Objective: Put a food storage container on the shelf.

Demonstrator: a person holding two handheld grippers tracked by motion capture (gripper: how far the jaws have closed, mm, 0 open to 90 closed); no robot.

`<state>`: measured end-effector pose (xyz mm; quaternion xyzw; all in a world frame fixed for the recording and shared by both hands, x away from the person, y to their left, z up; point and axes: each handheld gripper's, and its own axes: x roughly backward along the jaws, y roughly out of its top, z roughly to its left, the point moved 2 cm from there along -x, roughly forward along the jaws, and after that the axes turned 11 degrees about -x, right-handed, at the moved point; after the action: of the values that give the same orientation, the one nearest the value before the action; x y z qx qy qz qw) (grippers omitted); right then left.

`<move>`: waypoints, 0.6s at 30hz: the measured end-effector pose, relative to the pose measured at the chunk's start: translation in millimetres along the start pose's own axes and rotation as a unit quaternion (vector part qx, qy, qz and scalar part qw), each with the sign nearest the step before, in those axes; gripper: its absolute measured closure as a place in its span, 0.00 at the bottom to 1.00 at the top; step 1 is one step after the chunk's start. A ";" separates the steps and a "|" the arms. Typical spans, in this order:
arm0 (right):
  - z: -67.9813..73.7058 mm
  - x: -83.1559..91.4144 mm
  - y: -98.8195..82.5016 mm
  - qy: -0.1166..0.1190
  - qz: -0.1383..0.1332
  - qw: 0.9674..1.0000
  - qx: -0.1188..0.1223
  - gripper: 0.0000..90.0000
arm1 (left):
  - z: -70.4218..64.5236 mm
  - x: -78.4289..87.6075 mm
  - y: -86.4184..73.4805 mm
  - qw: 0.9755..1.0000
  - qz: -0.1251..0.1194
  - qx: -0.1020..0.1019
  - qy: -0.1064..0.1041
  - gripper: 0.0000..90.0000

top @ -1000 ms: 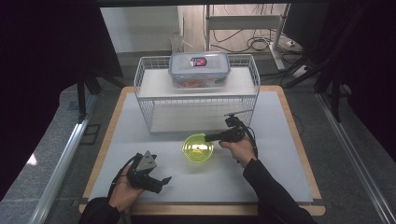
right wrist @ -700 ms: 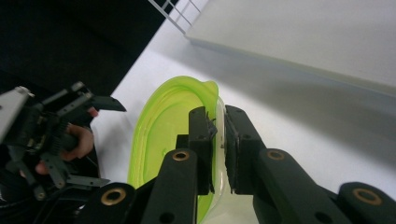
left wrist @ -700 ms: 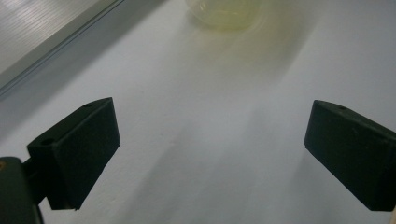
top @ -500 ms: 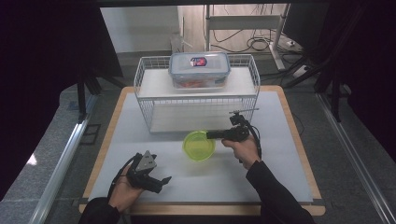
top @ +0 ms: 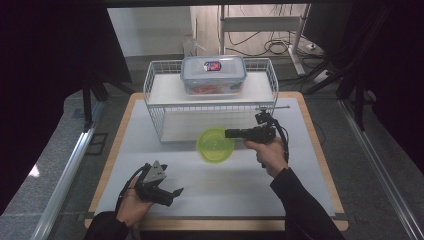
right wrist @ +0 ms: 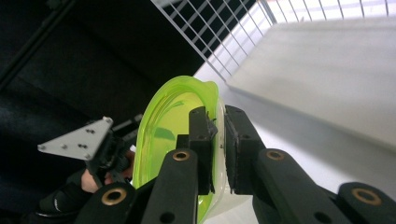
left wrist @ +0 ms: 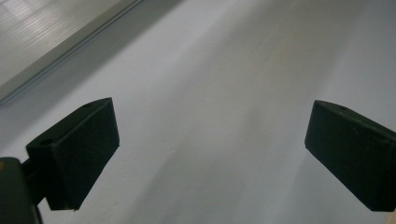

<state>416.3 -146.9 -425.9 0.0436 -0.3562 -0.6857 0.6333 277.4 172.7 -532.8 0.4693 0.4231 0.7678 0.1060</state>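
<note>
A translucent lime-green bowl (top: pixel 215 145) hangs above the white table mat, in front of the wire rack. My right gripper (top: pixel 231 133) is shut on its right rim; in the right gripper view the bowl (right wrist: pixel 170 126) stands on edge with its rim pinched between the two fingers (right wrist: pixel 201 135). My left gripper (top: pixel 172 192) rests low at the front left of the table, open, with nothing between its wide-spread fingers (left wrist: pixel 84 149). It also appears far off in the right gripper view, with its grey plate (right wrist: pixel 77 140).
A white wire rack (top: pixel 210 102) stands at the back of the table, with a clear lidded food container (top: pixel 213 74) on its top shelf. The table's wooden edge (top: pixel 320 150) frames the white mat. Dark surroundings lie on both sides.
My right gripper has lifted the green bowl off the mat and carried it back toward the rack's lower opening. The left gripper has stayed put.
</note>
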 end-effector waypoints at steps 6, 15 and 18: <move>14.9 12.4 13.8 0.006 -0.016 1.000 0.006 0.92 | 1.1 1.5 0.3 1.000 -0.009 0.005 -0.002 0.03; 37.5 32.8 36.3 0.014 -0.045 0.999 0.011 0.92 | 1.5 1.5 0.2 1.000 -0.008 0.003 0.000 0.02; 45.9 40.4 46.1 0.018 -0.056 0.998 0.013 0.92 | 1.3 1.0 0.1 1.000 -0.007 0.002 -0.001 0.02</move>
<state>423.6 -160.8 -350.9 0.0836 -0.3506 -0.7148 0.5993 278.0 173.9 -531.8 0.4669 0.4281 0.7658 0.1108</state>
